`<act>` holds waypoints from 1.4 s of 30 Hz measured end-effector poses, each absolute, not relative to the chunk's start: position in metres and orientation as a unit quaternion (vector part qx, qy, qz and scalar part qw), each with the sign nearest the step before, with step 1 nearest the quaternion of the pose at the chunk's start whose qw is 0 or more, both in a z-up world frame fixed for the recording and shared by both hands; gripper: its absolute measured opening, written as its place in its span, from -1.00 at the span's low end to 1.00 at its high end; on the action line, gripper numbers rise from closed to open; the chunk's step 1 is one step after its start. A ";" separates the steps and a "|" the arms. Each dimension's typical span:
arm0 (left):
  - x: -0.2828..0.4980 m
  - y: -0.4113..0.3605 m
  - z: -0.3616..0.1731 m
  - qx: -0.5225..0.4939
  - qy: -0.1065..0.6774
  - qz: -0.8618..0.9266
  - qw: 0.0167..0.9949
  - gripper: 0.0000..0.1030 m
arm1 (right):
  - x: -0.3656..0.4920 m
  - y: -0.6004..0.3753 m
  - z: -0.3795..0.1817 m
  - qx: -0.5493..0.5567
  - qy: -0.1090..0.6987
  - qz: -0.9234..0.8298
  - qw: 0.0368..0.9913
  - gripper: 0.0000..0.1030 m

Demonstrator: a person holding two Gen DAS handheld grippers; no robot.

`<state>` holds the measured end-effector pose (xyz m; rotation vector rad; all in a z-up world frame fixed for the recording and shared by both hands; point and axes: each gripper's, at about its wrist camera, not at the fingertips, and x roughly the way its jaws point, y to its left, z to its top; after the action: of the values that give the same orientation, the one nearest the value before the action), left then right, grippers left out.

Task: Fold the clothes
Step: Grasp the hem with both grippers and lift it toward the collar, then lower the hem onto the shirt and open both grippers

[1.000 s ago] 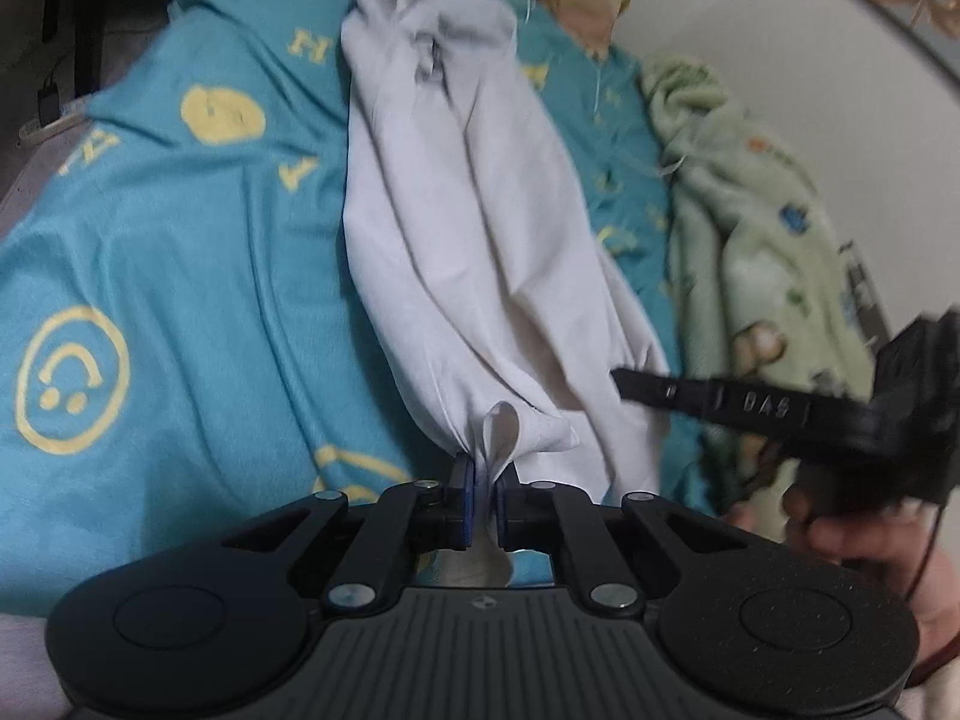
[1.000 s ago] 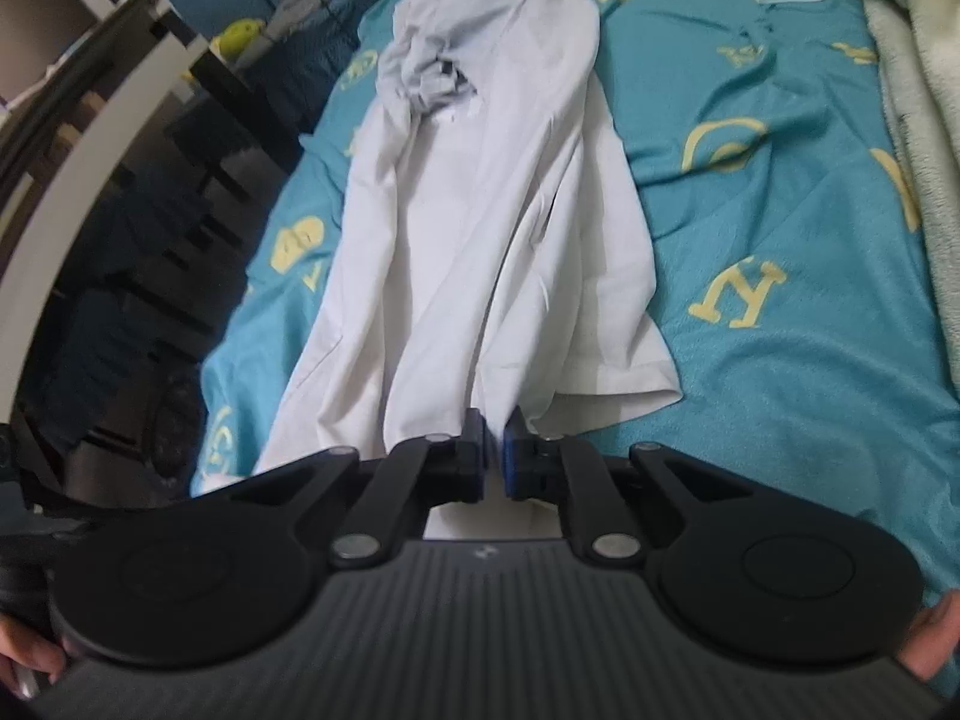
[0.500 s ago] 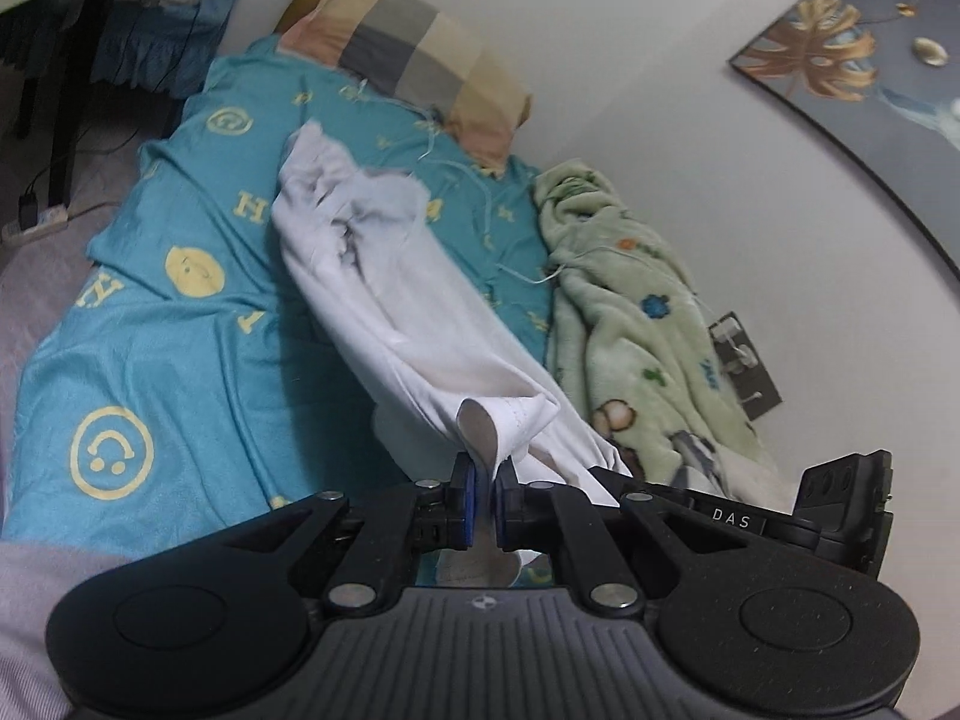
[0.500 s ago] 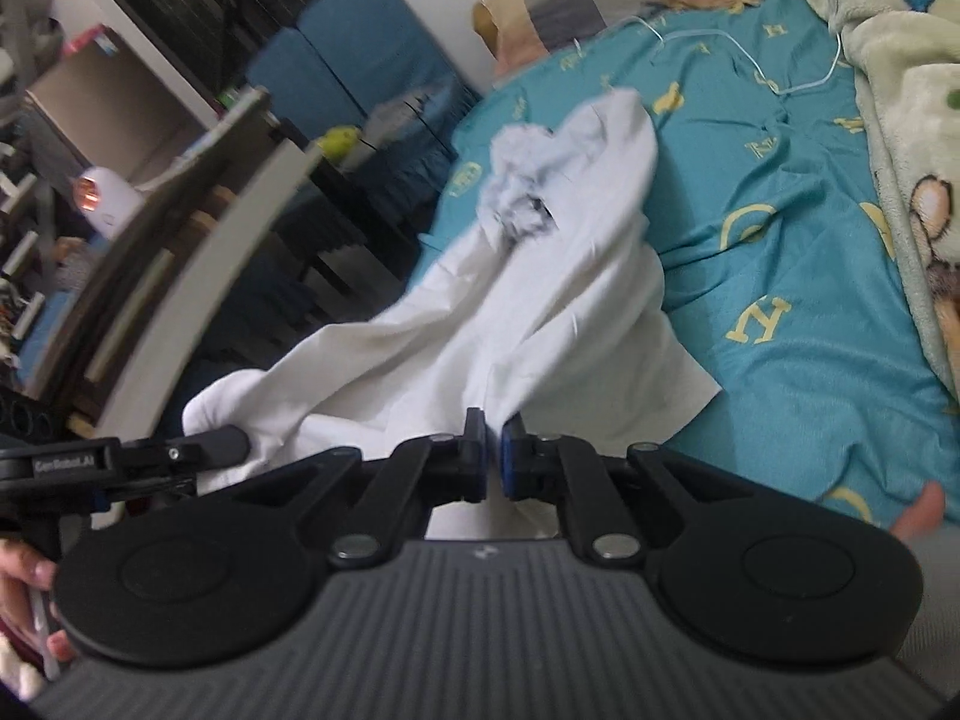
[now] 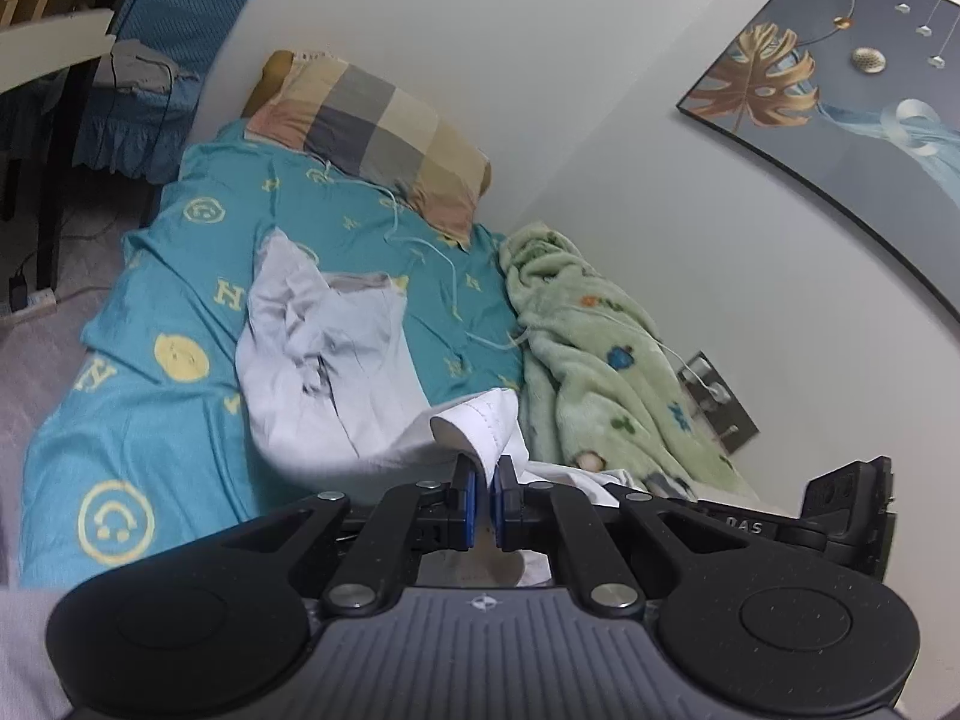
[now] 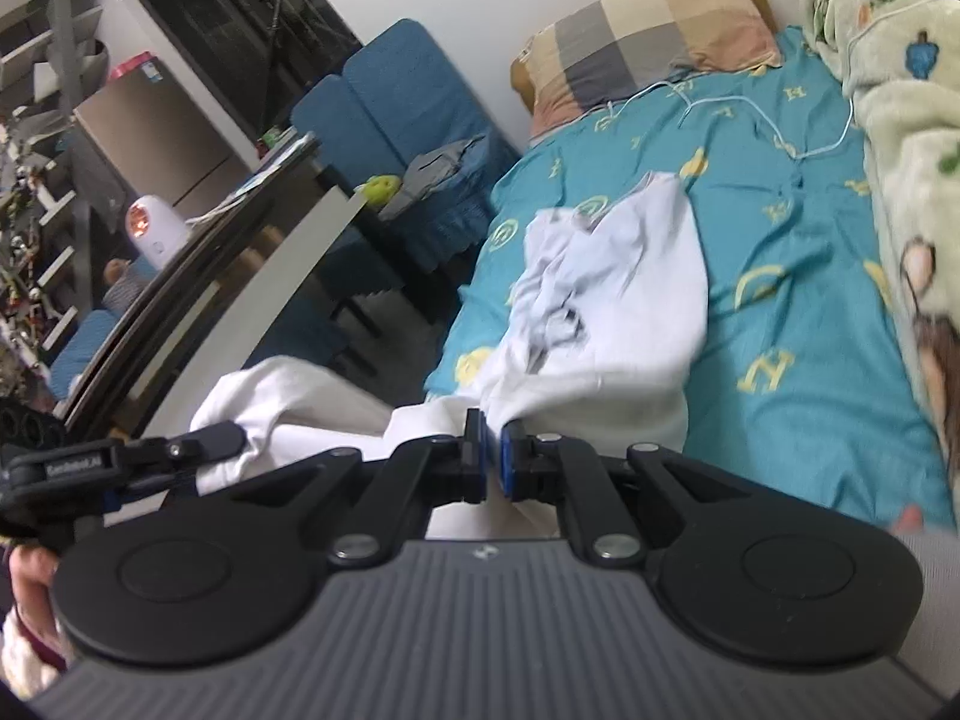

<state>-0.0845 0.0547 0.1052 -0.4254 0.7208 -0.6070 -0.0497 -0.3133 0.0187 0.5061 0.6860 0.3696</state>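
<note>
A white garment (image 5: 336, 372) (image 6: 606, 300) hangs from both grippers, its far end crumpled on the teal bed sheet (image 5: 150, 312). My left gripper (image 5: 486, 480) is shut on a hemmed corner that folds over its pads. In the right wrist view my right gripper (image 6: 491, 456) is shut on another part of the hem, and the cloth spans leftward to the left gripper (image 6: 234, 438). The right gripper's body (image 5: 840, 510) shows at the right edge of the left wrist view.
A checked pillow (image 5: 372, 132) lies at the head of the bed, a green fleece blanket (image 5: 600, 360) along the wall, and a thin white cable (image 6: 750, 114) on the sheet. A dark table (image 6: 240, 252) and blue chairs (image 6: 384, 102) stand left of the bed. A framed picture (image 5: 840, 90) hangs on the wall.
Both grippers have risen and pulled back, lifting the near end of the garment off the sheet. The views now take in the pillow, the wall and the room.
</note>
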 end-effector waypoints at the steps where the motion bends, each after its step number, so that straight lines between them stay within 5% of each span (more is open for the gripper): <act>1: -0.074 0.052 0.104 -0.202 0.340 -0.285 0.873 -0.89 | -0.040 -0.314 0.019 0.244 0.329 0.176 0.895 -0.85; 13: 0.092 0.018 0.055 -0.202 0.328 -0.220 0.896 -0.88 | 0.110 -0.329 -0.012 0.250 0.339 0.139 0.896 -0.85; 22: 0.214 0.011 -0.037 -0.187 0.363 -0.176 0.896 -0.88 | 0.210 -0.329 -0.090 0.235 0.392 0.102 0.884 -0.85; 33: 0.269 0.012 -0.133 -0.191 0.433 -0.185 0.861 -0.83 | 0.260 -0.332 -0.160 0.253 0.467 0.069 0.845 -0.81; 34: 0.267 0.014 -0.132 -0.193 0.433 -0.186 0.861 -0.80 | 0.259 -0.331 -0.158 0.250 0.467 0.071 0.845 -0.80; 37: 0.258 0.016 -0.119 -0.191 0.426 -0.183 0.865 -0.27 | 0.252 -0.332 -0.143 0.247 0.455 0.074 0.853 -0.75; 39: 0.249 0.018 -0.107 -0.191 0.417 -0.183 0.870 -0.06 | 0.243 -0.333 -0.132 0.254 0.439 0.079 0.858 -0.53; 41: 0.237 0.020 -0.092 -0.190 0.409 -0.185 0.873 0.08 | 0.232 -0.335 -0.122 0.262 0.421 0.078 0.865 -0.02; 42: 0.229 0.020 -0.084 -0.187 0.402 -0.188 0.876 0.14 | 0.226 -0.336 -0.117 0.266 0.416 0.076 0.866 0.01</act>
<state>0.2286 0.0204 -0.0841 -0.3909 0.8389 -0.3930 0.2256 -0.3361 -0.1173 0.5580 0.8701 0.1584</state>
